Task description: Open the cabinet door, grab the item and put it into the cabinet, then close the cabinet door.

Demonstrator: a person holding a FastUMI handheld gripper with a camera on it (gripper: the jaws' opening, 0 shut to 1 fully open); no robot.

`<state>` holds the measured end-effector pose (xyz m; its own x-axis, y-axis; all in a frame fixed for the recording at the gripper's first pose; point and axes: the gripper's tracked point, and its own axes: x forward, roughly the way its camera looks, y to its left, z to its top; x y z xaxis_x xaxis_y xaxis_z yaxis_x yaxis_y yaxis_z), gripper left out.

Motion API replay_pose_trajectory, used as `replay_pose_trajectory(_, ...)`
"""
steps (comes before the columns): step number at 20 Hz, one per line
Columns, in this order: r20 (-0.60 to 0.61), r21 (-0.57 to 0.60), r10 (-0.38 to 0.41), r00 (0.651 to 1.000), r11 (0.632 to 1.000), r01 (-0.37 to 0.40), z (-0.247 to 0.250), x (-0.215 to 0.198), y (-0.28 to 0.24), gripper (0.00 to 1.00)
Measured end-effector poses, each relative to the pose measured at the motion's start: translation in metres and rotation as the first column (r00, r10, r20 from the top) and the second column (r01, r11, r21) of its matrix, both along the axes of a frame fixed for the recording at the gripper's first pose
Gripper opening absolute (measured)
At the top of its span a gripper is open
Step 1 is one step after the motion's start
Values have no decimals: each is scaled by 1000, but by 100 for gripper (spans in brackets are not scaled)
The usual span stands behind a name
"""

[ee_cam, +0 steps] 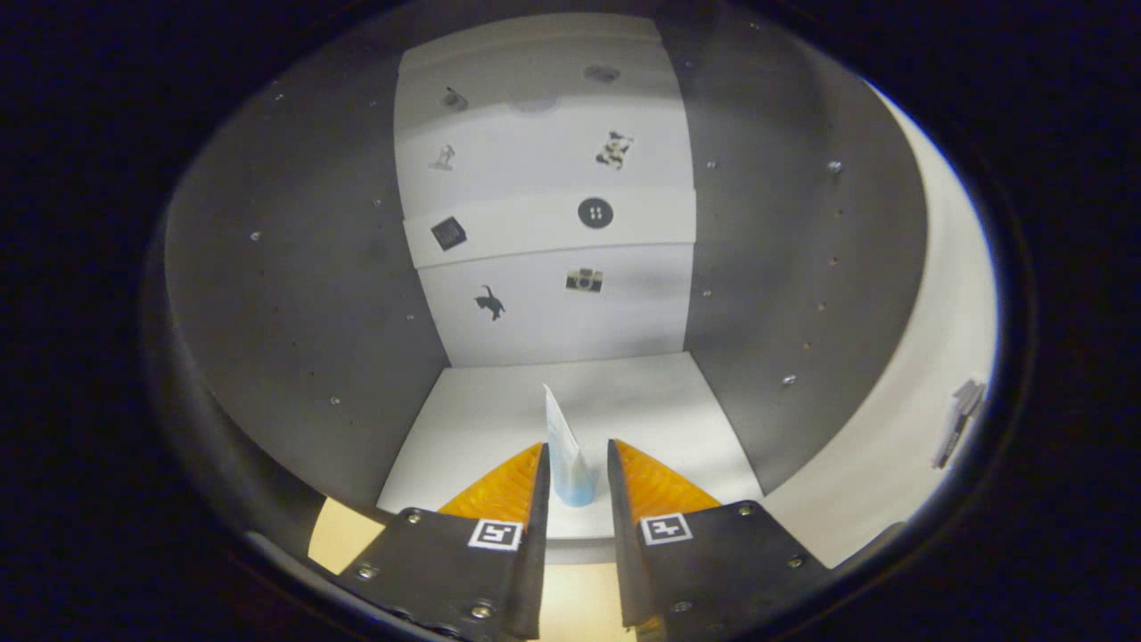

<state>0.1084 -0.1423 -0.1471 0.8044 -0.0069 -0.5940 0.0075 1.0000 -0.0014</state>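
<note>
The tool [575, 473] is reaching into the open cabinet [294, 294], its fingers narrowly parted around a small tube [565, 455] standing upright on the cabinet floor [642, 401] between them, grip not clearly pressing.

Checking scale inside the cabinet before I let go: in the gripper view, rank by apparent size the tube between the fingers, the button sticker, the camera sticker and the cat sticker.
1. Tube, standing between the gripper's fingers; nearness to the camera inflates it.
2-4. Button sticker, camera sticker and cat sticker on the back wall look much alike; no ranking.
</note>
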Motion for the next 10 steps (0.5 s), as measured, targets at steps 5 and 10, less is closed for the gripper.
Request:
replay_pose_trajectory(5, 130, -74, -8, 992, 997, 18, 44, -51, -6, 34)
replay_pose_trajectory(10, 189, -112, -16, 982, 993, 38, 68, -115, -5, 34)
